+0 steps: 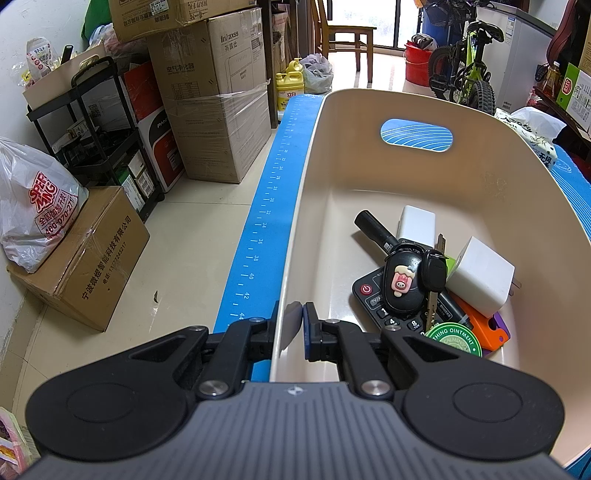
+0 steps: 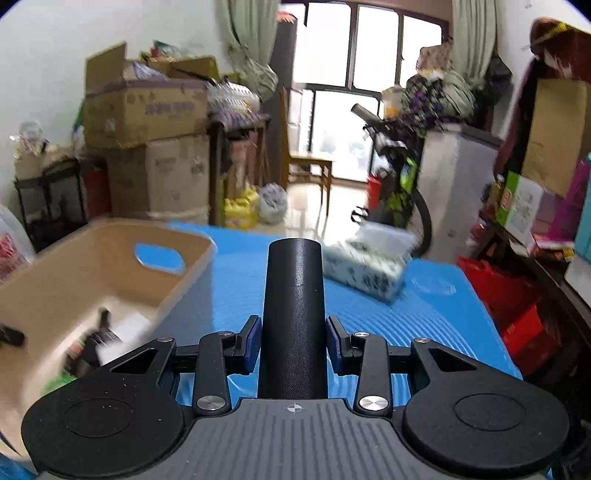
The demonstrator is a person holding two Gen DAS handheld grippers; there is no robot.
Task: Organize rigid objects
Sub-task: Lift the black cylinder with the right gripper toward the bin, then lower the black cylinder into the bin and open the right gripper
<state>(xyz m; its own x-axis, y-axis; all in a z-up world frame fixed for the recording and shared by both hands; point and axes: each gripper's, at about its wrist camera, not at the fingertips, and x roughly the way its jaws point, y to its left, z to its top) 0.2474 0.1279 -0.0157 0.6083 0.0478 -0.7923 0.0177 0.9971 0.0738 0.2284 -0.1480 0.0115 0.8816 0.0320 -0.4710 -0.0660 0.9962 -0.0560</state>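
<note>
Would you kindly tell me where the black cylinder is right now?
In the right wrist view, the black cylinder stands clamped in the right gripper, above the blue mat, right of the beige bin.

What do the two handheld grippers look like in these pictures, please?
Both look alike. The left gripper and the right gripper each have matte black linkage arms with silver rivets, two round black discs at the sides, and a grey ribbed body bearing a small crosshair mark. The finger pads are dark blue. No cables or sleeves show.

Probably a cluttered home: stacked cardboard boxes (image 1: 218,92), child's bicycle (image 1: 469,70), wooden chair (image 1: 343,29).
</note>
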